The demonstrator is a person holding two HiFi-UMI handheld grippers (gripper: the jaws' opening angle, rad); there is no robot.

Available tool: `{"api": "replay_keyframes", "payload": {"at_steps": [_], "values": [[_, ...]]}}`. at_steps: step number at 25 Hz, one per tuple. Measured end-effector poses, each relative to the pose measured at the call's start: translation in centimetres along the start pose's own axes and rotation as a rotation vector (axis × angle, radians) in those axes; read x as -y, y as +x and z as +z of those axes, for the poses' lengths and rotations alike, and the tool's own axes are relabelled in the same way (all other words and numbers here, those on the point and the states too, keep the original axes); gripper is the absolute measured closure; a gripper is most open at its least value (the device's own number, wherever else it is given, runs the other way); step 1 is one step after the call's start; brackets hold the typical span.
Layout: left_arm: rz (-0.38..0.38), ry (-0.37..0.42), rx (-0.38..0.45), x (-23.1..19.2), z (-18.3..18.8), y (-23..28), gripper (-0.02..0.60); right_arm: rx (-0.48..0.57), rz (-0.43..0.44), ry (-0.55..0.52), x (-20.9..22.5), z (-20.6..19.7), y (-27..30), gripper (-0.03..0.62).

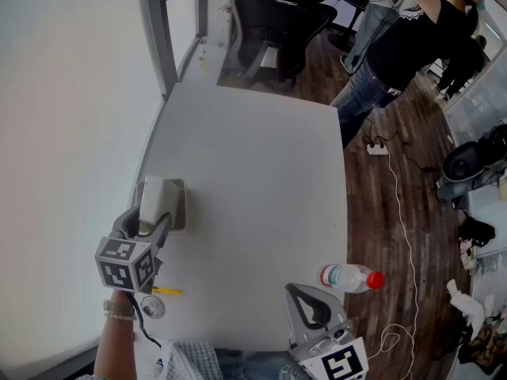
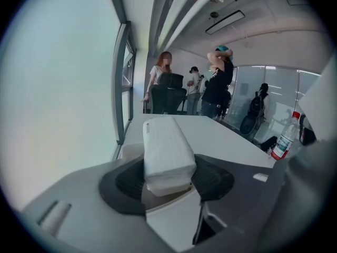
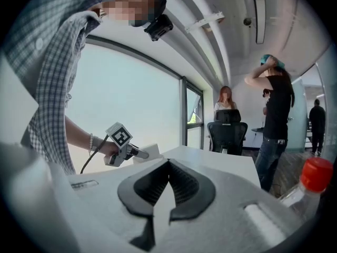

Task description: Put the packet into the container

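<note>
The packet (image 2: 166,147) is gripped between the pads of the left tongs (image 1: 146,225), which stand wide because the packet fills the gap between them. Its far end juts well forward past the tips. The container (image 1: 181,207) lies directly beneath and just ahead of those tongs on the tabletop (image 1: 261,172), so the step in hand is judged to be the lowering and release. It would be done best if the packet were brought down level and lined up with the container's opening until its underside is inside the walls, and only then let go. A release from height or at a tilt could leave one end resting on the rim. The packet is seen as a white, oblong, soft-looking block with rounded edges, with faint ribbing along its wrap and a small dark line of print near the far end, too small to be read. The right tongs (image 3: 168,165) are closed tip to tip with nothing between them, and are held low and well to the right of the left tongs, away from the container.
</note>
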State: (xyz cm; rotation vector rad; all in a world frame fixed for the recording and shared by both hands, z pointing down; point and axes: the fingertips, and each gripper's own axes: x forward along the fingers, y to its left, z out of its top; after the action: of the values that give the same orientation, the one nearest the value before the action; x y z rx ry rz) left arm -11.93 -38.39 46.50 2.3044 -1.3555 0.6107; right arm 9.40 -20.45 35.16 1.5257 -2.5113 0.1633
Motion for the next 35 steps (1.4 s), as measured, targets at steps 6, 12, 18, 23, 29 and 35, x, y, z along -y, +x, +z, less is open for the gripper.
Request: {"api": "replay_keyframes", "payload": {"at_steps": [6, 12, 18, 23, 29, 35], "values": [[0.016, 0.032, -0.063, -0.2, -1.3, 1.2, 0.321, -0.012, -0.005, 0.004, 0.2, -0.4, -0.3, 0.595], [0.025, 0.052, -0.064, -0.2, -1.3, 1.4, 0.321, -0.020, 0.029, 0.006, 0.1, -1.0, 1.9, 0.595], [0.050, 0.112, -0.103, -0.1, -2.0, 1.8, 0.319, 0.012, 0.070, -0.004, 0.2, -0.1, 5.5, 0.595], [0.069, 0.132, -0.149, 0.2, -2.2, 1.8, 0.314, 0.037, 0.097, -0.021, 0.4, 0.9, 7.5, 0.595], [0.096, 0.131, -0.133, -0.4, -2.1, 2.1, 0.302, 0.053, 0.110, -0.020, 0.0, 1.3, 8.6, 0.595], [0.072, 0.133, -0.119, 0.4, -1.8, 1.2, 0.281, 0.048, 0.111, -0.033, 0.0, 0.9, 8.4, 0.595]]}}
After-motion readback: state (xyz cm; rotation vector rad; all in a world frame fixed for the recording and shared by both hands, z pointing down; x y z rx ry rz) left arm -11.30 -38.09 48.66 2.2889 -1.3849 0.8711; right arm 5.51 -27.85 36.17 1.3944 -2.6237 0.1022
